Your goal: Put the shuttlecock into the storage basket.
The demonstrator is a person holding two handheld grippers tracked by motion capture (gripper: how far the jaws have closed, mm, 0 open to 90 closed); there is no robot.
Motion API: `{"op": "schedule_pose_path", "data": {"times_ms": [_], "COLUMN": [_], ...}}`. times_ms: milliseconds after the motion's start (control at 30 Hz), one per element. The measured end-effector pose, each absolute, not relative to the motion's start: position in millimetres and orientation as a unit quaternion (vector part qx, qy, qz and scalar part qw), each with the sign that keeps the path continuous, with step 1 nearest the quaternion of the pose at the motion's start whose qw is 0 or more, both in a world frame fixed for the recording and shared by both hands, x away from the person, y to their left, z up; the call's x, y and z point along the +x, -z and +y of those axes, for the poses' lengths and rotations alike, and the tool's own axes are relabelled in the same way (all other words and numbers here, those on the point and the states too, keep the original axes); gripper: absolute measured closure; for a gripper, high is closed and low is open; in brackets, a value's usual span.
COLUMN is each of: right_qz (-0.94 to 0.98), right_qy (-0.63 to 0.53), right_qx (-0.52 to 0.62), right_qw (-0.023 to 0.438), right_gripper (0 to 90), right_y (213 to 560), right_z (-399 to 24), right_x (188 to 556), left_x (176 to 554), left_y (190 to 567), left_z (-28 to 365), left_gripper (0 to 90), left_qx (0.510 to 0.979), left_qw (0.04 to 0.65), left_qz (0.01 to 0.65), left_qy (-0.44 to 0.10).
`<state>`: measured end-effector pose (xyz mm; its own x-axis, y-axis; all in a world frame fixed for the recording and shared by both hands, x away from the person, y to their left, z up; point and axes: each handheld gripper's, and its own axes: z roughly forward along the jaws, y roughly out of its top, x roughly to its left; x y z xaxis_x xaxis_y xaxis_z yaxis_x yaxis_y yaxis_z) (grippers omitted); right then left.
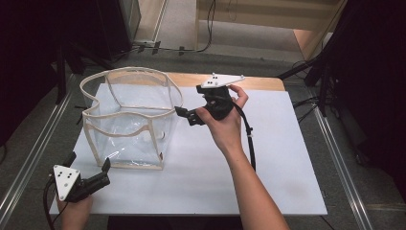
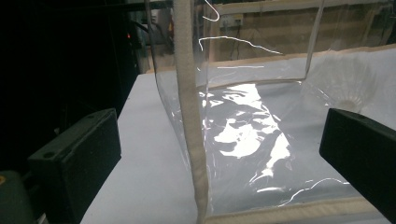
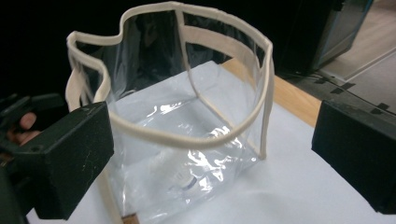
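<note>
A clear plastic bag (image 1: 127, 120) with cream edging stands upright and open on the white board (image 1: 268, 158), left of centre. My left gripper (image 1: 89, 162) is at the board's near left corner, open, its jaws pointing at the bag's near corner. In the left gripper view, the cream corner seam (image 2: 189, 116) rises between the wide-apart jaws of that gripper (image 2: 219, 121), with nothing gripped. My right gripper (image 1: 188, 99) hovers just right of the bag's rim, open. In the right gripper view the bag (image 3: 187, 154) lies beyond the spread jaws (image 3: 212, 126), and its pads touch nothing.
A wooden table edge (image 1: 258, 82) shows beyond the board's far side. Dark stands and cables (image 1: 311, 72) flank the table on both sides. Metal rails (image 1: 340, 163) run along the floor. The board's right half lies bare.
</note>
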<state>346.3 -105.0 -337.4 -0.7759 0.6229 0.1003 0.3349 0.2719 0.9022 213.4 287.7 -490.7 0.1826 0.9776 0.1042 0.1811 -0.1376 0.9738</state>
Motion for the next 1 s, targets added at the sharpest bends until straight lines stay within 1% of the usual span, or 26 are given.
{"op": "schedule_pose_path", "data": {"times_ms": [267, 433, 1000], "right_qz": [0.782, 0.782, 0.77], "right_qy": [-0.516, -0.525, -0.523], "right_qx": [0.32, 0.306, 0.333], "right_qw": [0.144, 0.138, 0.155], "right_gripper": [0.0, 0.0, 0.0], "right_y": [360, 376, 419], "right_z": [-130, -145, -178], "right_x": [335, 323, 292], "left_x": [213, 213, 213], "left_y": [491, 491, 491], "left_z": [288, 288, 288], "left_gripper": [0.0, 0.0, 0.0], "left_qx": [0.617, 0.616, 0.616], "left_qw": [0.459, 0.46, 0.46], "left_qz": [0.47, 0.471, 0.47], "left_qy": [-0.433, -0.433, -0.434]}}
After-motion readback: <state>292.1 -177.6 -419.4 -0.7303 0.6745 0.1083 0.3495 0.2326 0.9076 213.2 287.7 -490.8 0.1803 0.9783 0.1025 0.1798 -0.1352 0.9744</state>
